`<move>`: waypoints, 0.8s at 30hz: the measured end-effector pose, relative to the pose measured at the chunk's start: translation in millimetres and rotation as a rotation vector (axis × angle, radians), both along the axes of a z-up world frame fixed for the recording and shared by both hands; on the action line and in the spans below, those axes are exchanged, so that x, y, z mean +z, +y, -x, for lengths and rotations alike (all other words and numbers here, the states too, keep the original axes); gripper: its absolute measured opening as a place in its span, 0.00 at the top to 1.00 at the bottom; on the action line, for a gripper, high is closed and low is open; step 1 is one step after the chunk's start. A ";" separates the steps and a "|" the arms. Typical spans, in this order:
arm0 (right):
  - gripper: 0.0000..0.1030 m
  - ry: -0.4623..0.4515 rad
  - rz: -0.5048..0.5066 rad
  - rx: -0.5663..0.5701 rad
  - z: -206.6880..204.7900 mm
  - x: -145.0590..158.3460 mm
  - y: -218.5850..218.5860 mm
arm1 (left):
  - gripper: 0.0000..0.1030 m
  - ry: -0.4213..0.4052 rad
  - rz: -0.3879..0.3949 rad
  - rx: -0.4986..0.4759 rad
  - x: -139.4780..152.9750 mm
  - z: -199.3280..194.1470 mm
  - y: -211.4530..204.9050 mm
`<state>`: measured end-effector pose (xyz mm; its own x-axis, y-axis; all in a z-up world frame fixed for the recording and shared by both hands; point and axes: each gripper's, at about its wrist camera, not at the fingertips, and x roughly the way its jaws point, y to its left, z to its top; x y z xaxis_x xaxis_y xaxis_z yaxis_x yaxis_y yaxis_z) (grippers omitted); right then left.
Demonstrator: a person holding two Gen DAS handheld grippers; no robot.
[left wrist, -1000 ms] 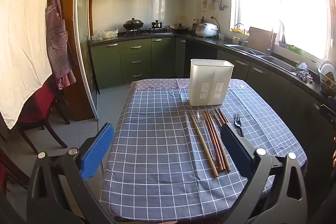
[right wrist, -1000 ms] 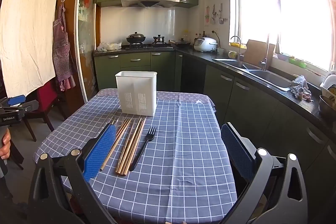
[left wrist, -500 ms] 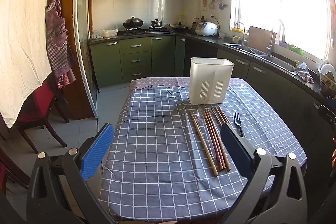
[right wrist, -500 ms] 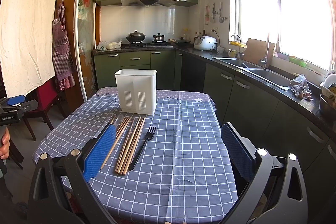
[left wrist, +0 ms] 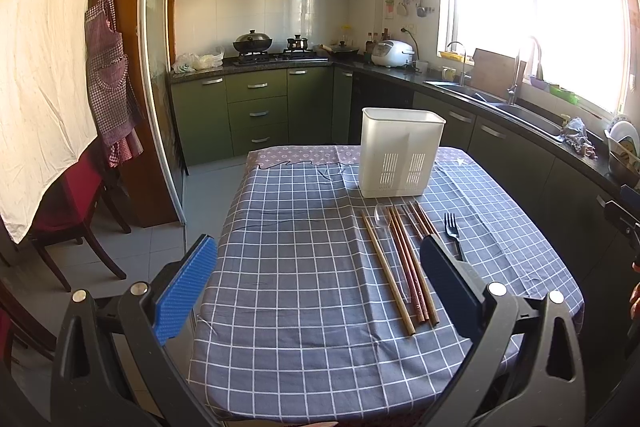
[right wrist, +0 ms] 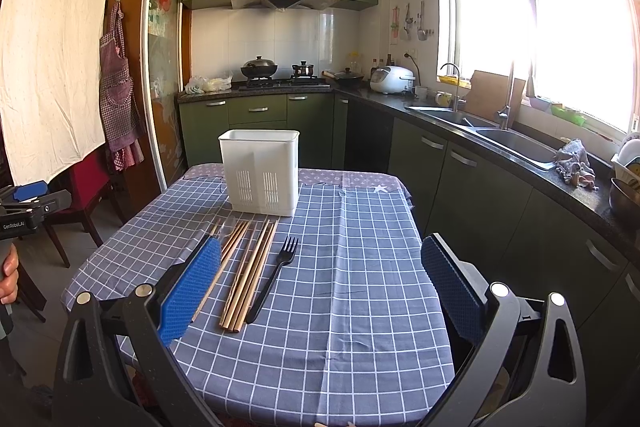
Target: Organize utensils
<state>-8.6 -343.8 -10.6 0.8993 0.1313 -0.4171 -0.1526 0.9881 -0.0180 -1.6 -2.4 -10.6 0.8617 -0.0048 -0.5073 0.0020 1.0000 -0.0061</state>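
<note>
Chopsticks (right wrist: 246,273), fork (right wrist: 276,273) lie at holder's (right wrist: 260,177) six o'clock, none stowed; both tongs (left wrist: 318,289) (right wrist: 320,291) wide, empty.

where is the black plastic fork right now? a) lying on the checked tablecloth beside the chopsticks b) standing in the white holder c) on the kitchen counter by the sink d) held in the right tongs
a: the black plastic fork lies flat on the blue checked tablecloth just right of the wooden chopsticks, in front of the white slotted plastic utensil holder; the right tongs are open and empty.
</note>
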 end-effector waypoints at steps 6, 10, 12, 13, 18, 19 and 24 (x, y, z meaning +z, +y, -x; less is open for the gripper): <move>0.04 0.002 -0.001 0.000 -1.0 -0.4 0.1 | 0.06 0.002 0.002 0.001 -0.2 -0.3 1.0; 0.04 0.006 -0.002 -0.001 -1.9 -1.3 2.1 | 0.06 0.003 0.000 0.001 -1.3 -0.7 0.2; 0.04 0.008 -0.001 0.000 -2.1 -1.9 2.9 | 0.06 0.005 0.000 0.001 -2.7 -0.1 -0.6; 0.04 0.010 0.000 -0.001 -3.8 -3.4 2.3 | 0.06 0.007 0.002 0.002 -0.9 -1.8 2.0; 0.04 0.016 -0.002 0.002 -6.2 -4.3 2.1 | 0.06 0.008 0.003 0.001 -0.4 -1.9 2.5; 0.04 0.016 -0.002 0.002 -6.2 -4.5 2.1 | 0.06 0.008 0.003 0.002 -0.7 -1.6 2.5; 0.04 0.019 -0.004 0.001 -6.7 -4.0 1.7 | 0.06 0.009 0.003 0.002 -0.1 -2.6 3.0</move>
<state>-1.9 -342.1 -14.6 0.8912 0.1340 -0.4334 -0.1541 0.9880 -0.0114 1.0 0.6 -10.7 0.8570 -0.0041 -0.5153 -0.0004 1.0000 -0.0087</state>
